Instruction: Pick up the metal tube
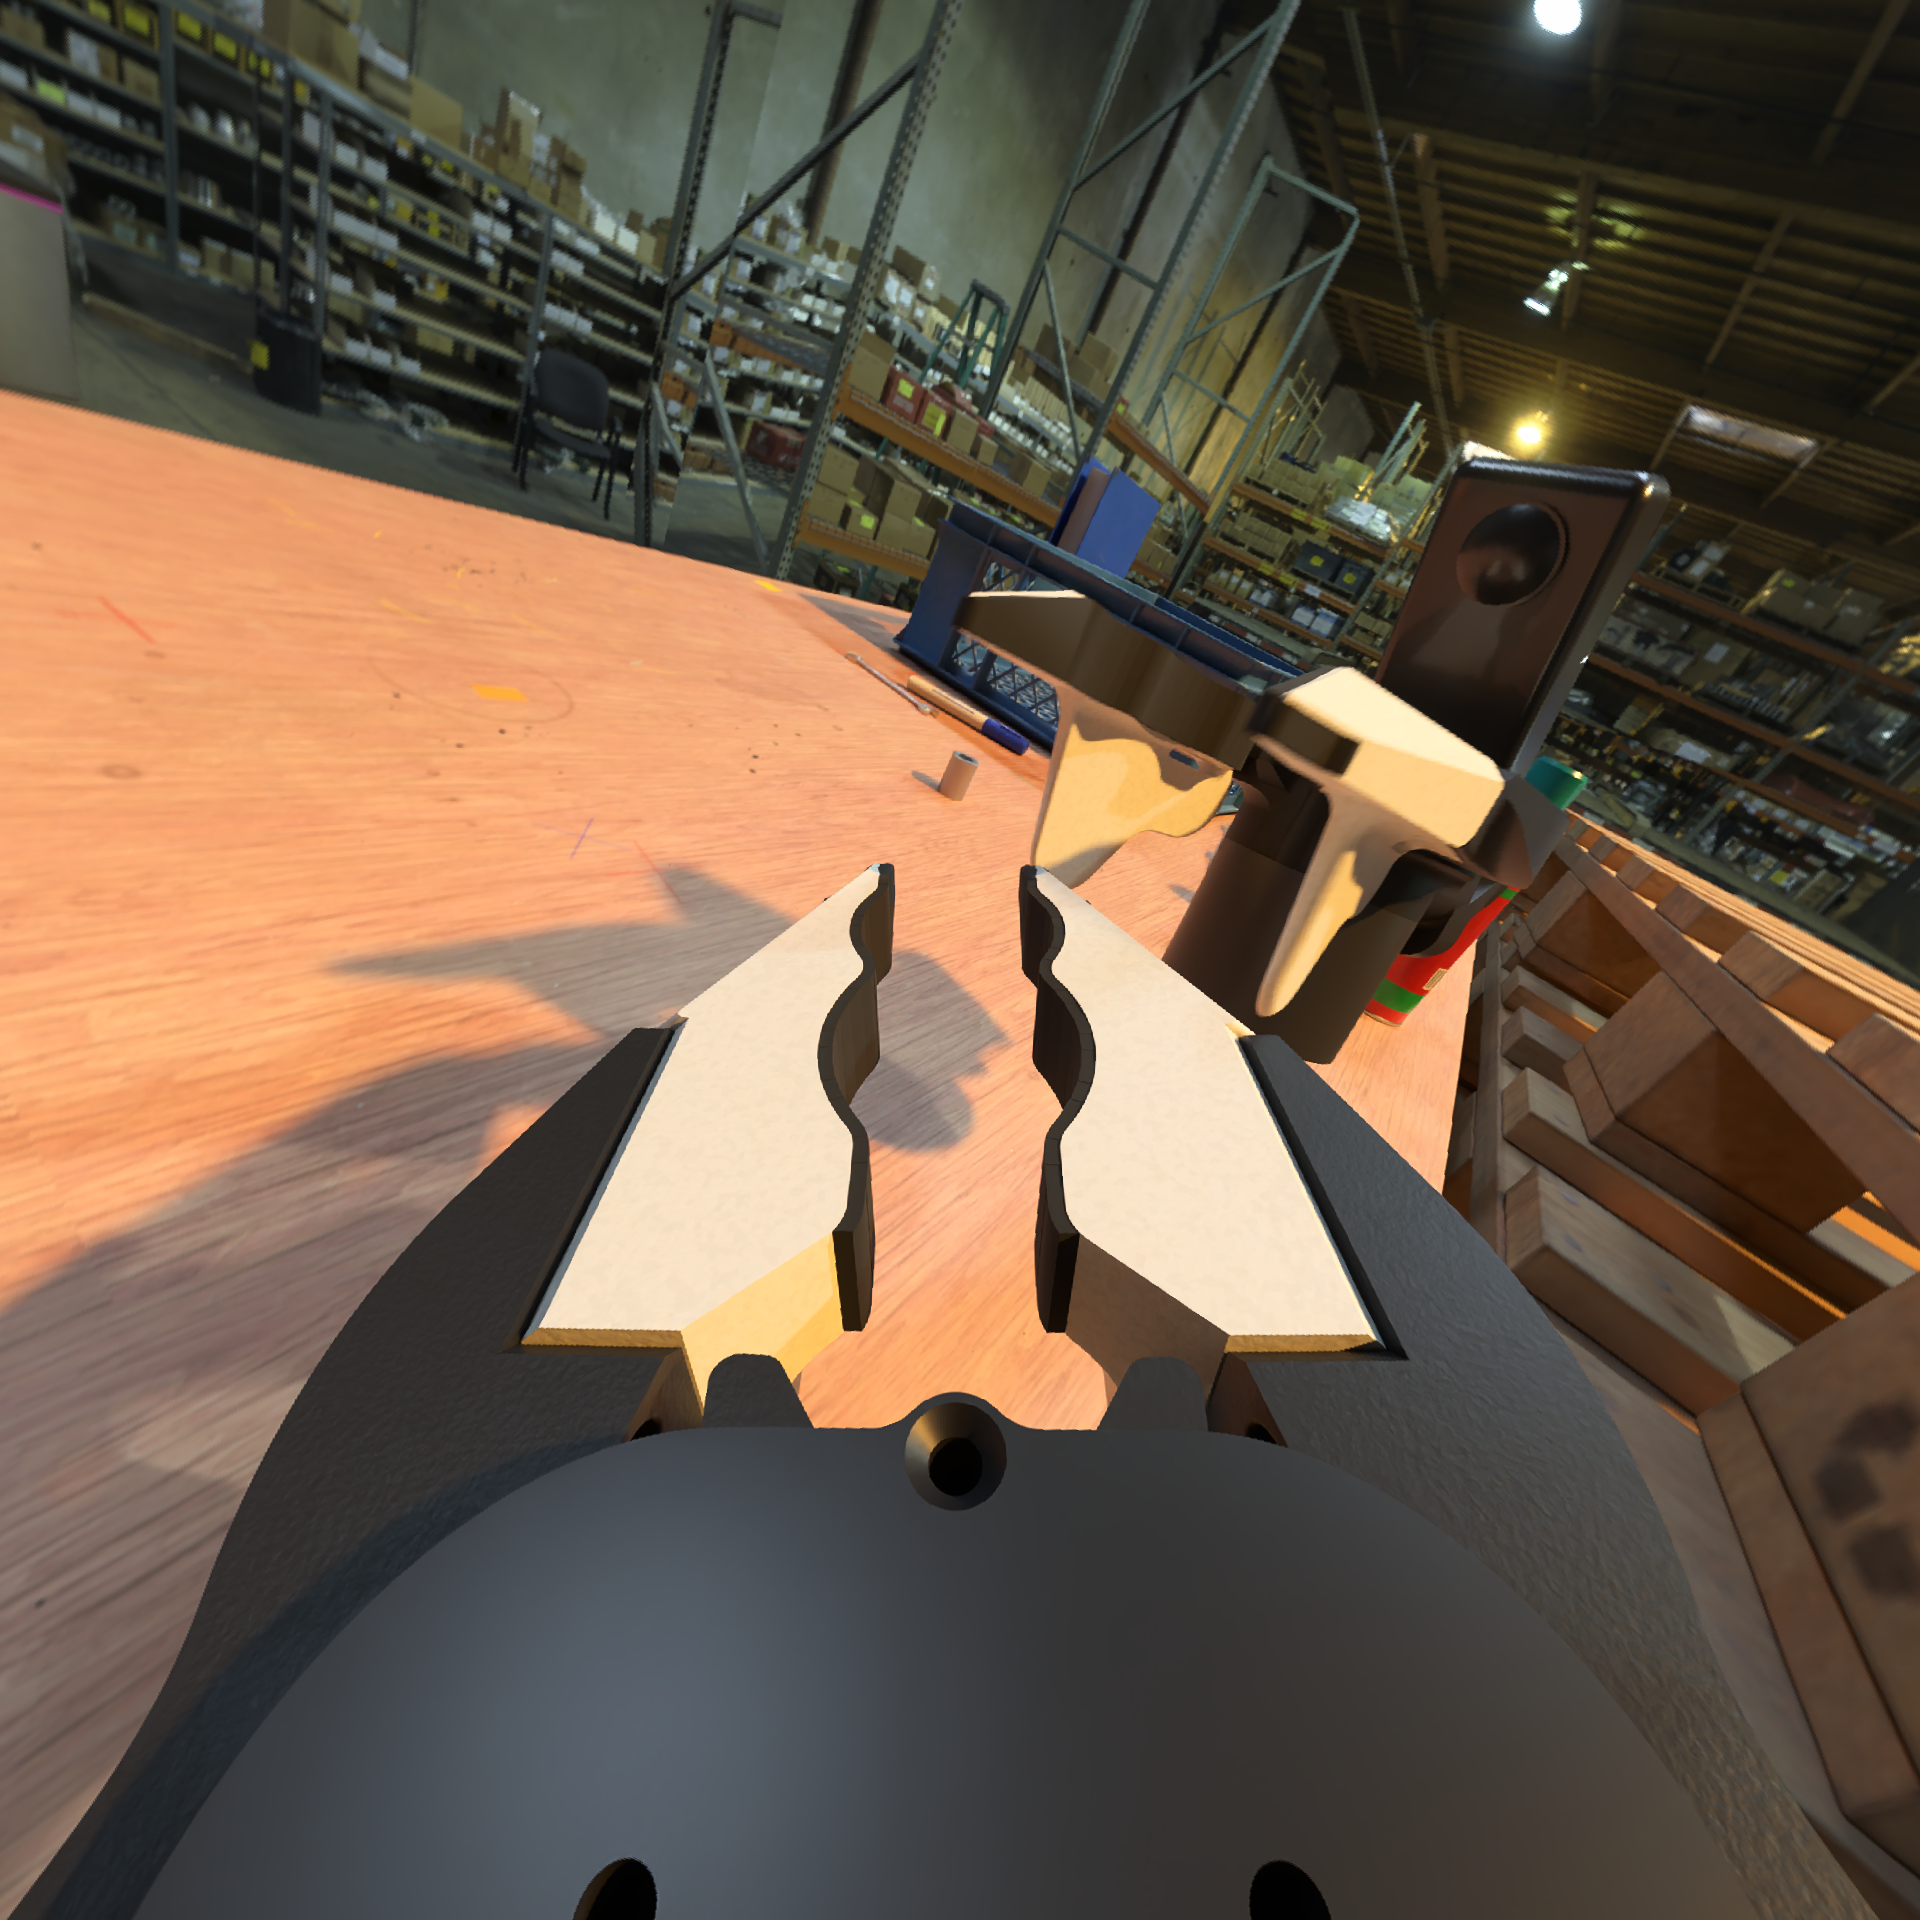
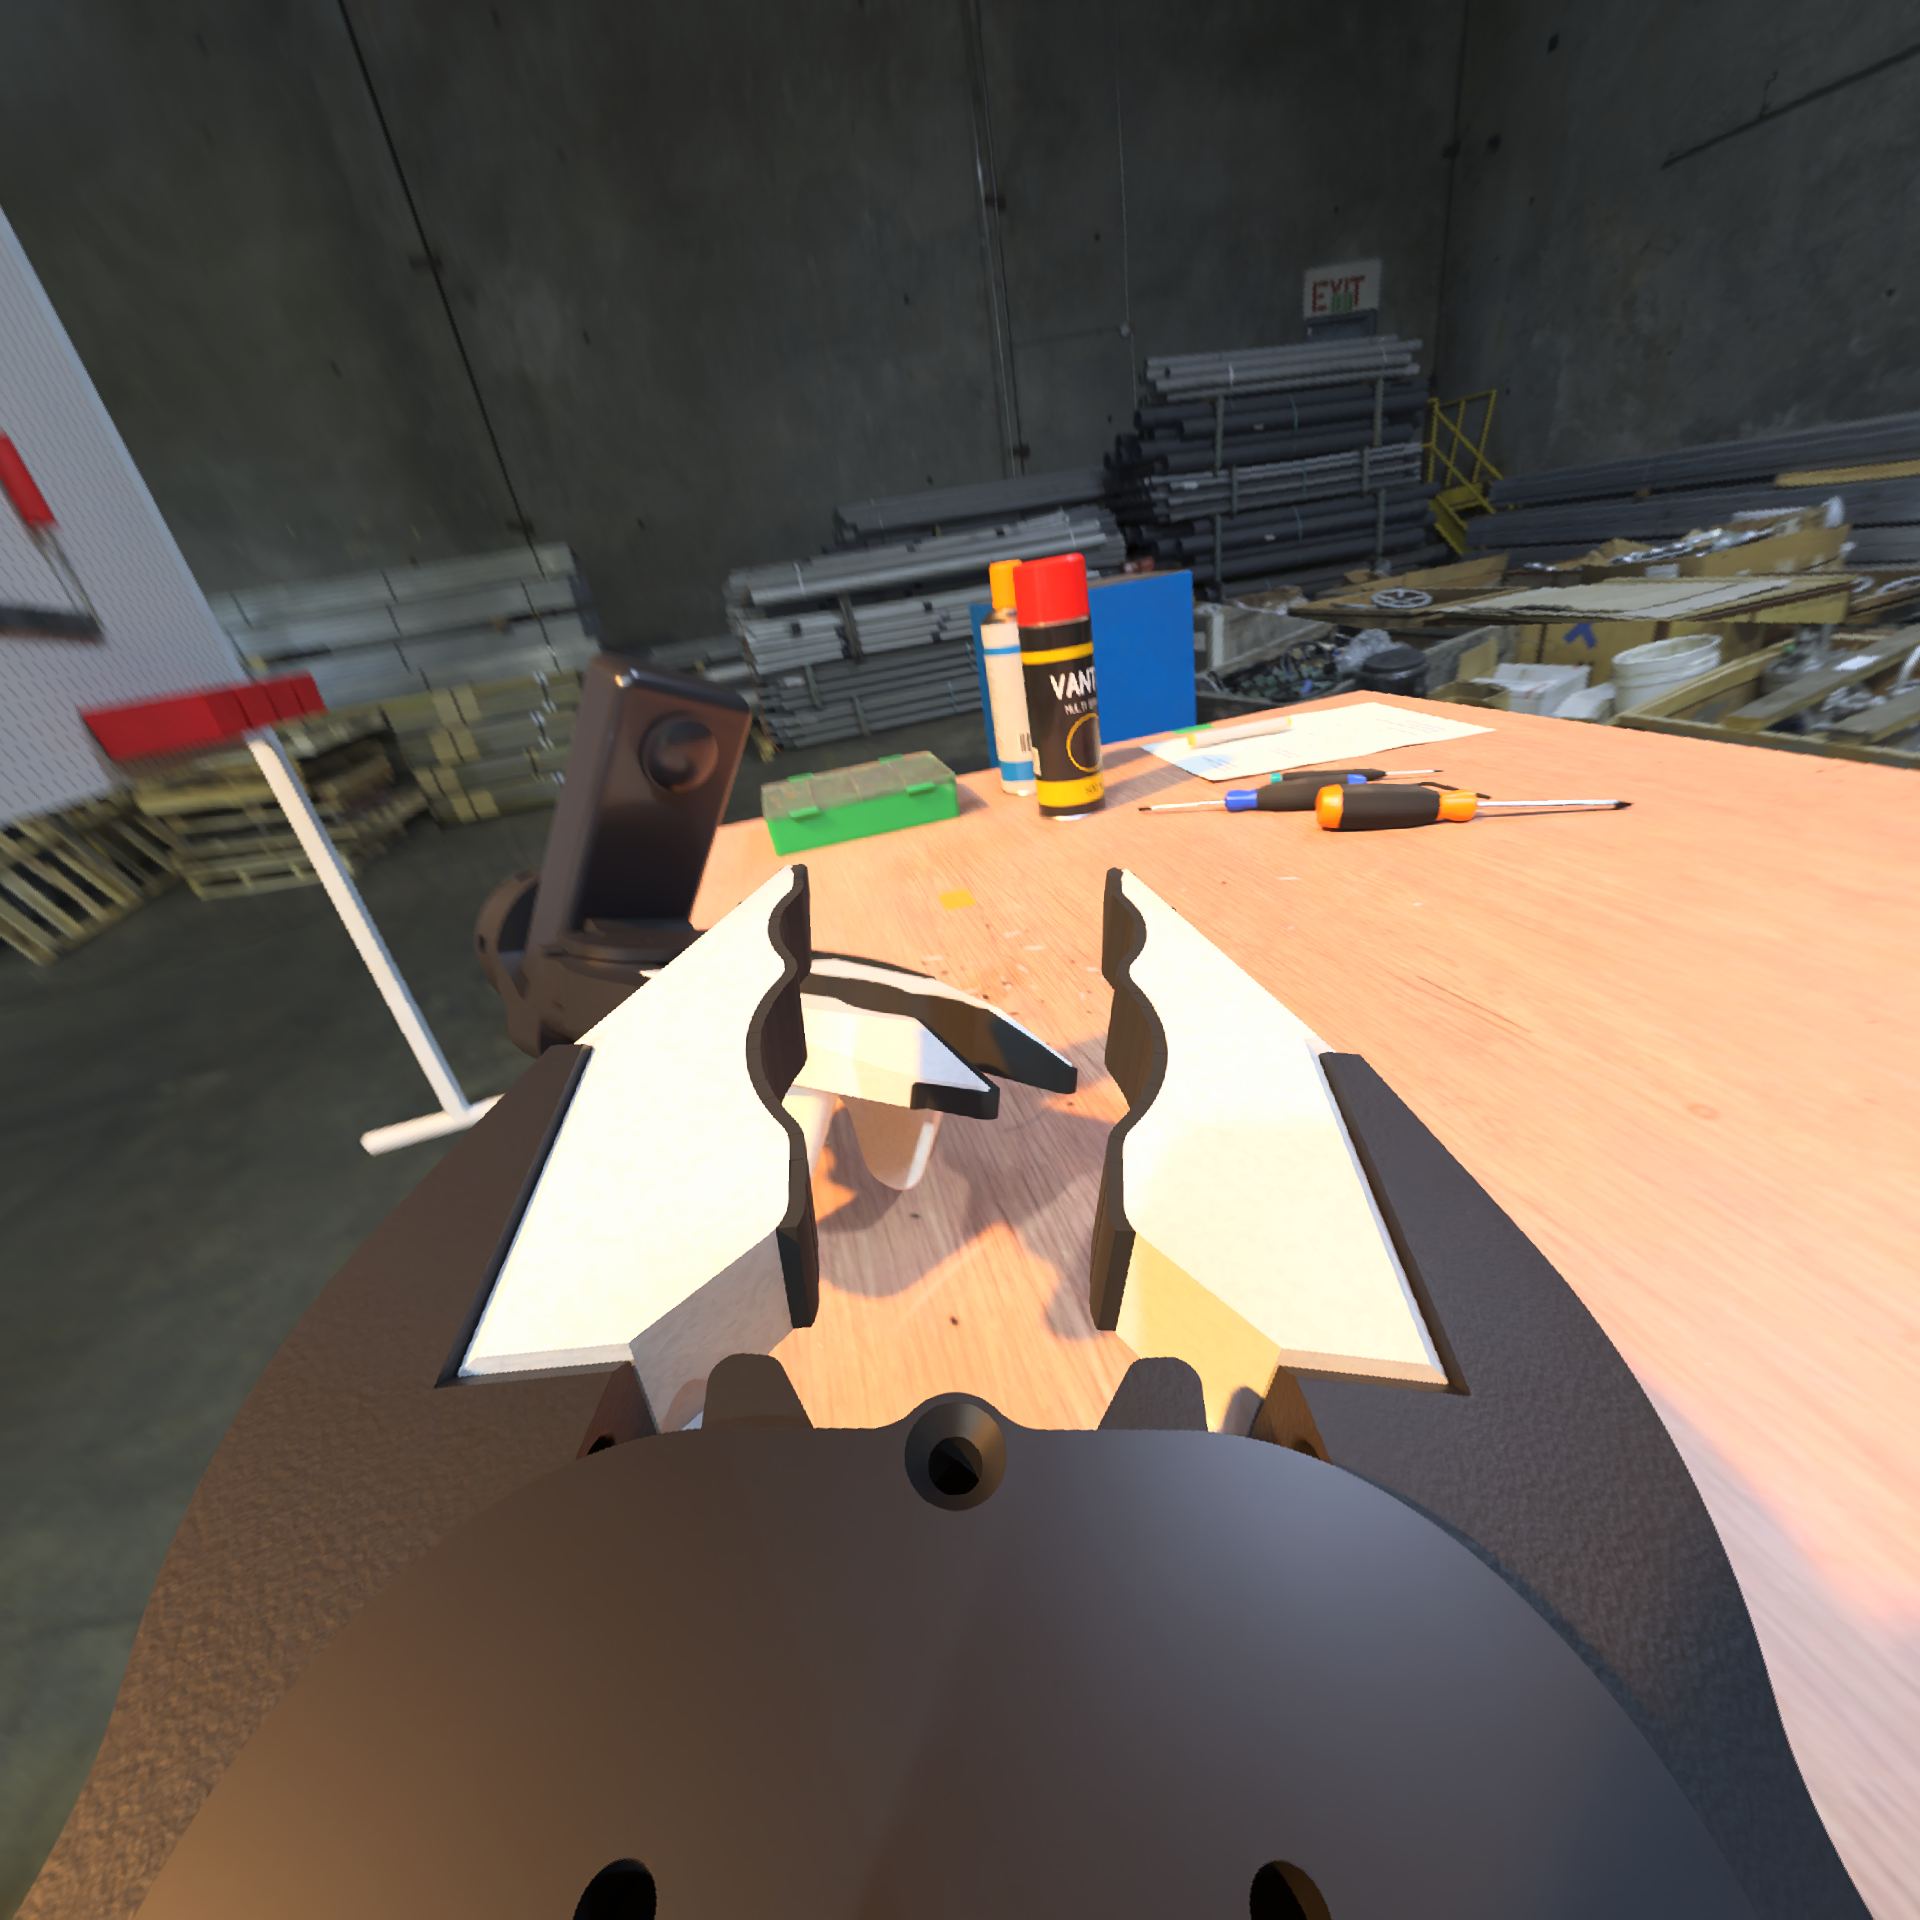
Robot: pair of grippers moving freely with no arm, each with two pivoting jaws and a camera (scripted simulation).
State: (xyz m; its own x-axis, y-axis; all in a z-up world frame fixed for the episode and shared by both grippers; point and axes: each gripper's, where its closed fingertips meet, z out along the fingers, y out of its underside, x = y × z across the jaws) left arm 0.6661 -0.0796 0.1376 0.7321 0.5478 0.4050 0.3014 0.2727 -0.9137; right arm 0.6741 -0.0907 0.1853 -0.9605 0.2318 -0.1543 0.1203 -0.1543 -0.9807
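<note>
The metal tube (image 1: pixel 958 774) is a short tan-grey cylinder that stands on the plywood table (image 1: pixel 416 831). In the left wrist view it is straight ahead of my left gripper (image 1: pixel 956 878), a short way beyond the fingertips. The left gripper is open and empty, its jaws a narrow gap apart, low over the table. My right gripper (image 2: pixel 956 878) is open wider and empty. It shows in the left wrist view (image 1: pixel 1158 935) to the right of the tube, fingers pointing down. The tube does not show in the right wrist view. The left gripper (image 2: pixel 1029 1091) shows there, close in front.
A blue crate (image 1: pixel 1023 613), a marker (image 1: pixel 966 712) and a thin rod (image 1: pixel 888 681) lie behind the tube. A red-green can (image 1: pixel 1423 966) and wooden pallets (image 1: pixel 1662 1143) are at the right. Farther off are a green box (image 2: pixel 857 800), a spray can (image 2: pixel 1060 691), a glue bottle (image 2: pixel 1006 696) and screwdrivers (image 2: pixel 1392 805).
</note>
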